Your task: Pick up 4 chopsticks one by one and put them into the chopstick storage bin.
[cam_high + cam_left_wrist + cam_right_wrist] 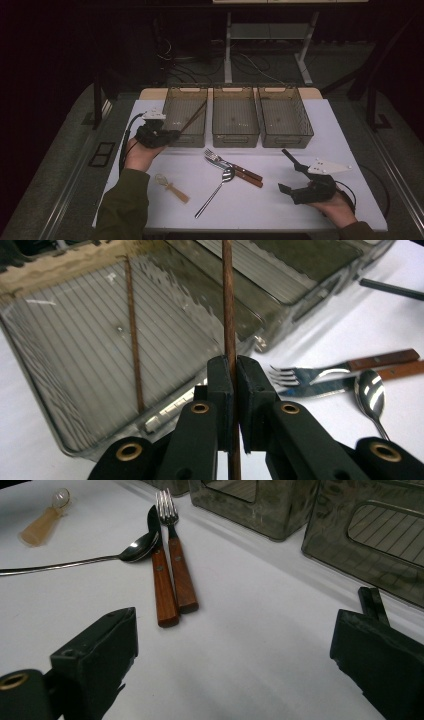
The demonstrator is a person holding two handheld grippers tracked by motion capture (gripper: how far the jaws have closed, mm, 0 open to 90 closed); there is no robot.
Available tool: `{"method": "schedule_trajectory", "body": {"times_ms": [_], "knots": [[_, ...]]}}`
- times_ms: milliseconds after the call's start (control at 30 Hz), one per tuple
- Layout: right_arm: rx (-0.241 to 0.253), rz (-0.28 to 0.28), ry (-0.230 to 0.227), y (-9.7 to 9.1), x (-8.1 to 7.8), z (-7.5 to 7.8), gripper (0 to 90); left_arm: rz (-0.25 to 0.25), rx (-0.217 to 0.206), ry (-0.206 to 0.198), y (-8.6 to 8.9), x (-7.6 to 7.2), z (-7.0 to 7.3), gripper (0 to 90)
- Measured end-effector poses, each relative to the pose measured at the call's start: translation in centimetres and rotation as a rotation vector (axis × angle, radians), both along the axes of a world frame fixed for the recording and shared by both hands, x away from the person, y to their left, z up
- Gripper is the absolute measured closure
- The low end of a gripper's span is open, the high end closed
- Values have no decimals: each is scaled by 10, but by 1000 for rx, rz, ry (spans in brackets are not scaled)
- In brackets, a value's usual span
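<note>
Three clear bins (235, 131) stand in a row at the far side of the desk (320, 130), and two brown chopsticks (229, 315) are in view. On the desk lie one fork (214, 156), one knife (161, 580), one spoon (220, 184) and one small wooden scoop (172, 188). Two tongs (287, 170) are in play.

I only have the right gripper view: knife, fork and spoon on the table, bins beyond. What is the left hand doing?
Observer: The left tongs are shut on a chopstick, just in front of the left bin.
Operator: Where does that chopstick point?
Observer: In the high view it slants out over the left bin, with its far end toward the back right corner.
Operator: Anything in that bin already?
Observer: Yes, a second chopstick lies on its floor.
</note>
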State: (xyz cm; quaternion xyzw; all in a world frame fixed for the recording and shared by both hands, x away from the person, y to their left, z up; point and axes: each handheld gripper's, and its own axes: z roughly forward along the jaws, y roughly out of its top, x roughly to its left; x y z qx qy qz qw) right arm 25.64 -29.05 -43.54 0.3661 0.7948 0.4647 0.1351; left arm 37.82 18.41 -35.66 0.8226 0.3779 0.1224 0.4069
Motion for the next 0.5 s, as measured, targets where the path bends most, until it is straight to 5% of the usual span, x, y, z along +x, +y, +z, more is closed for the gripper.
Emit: {"method": "schedule_trajectory", "body": {"times_ms": [500], "knots": [[4,5,-1,0,-1,0,54,22,0,-14,-10,38,17,844]]}}
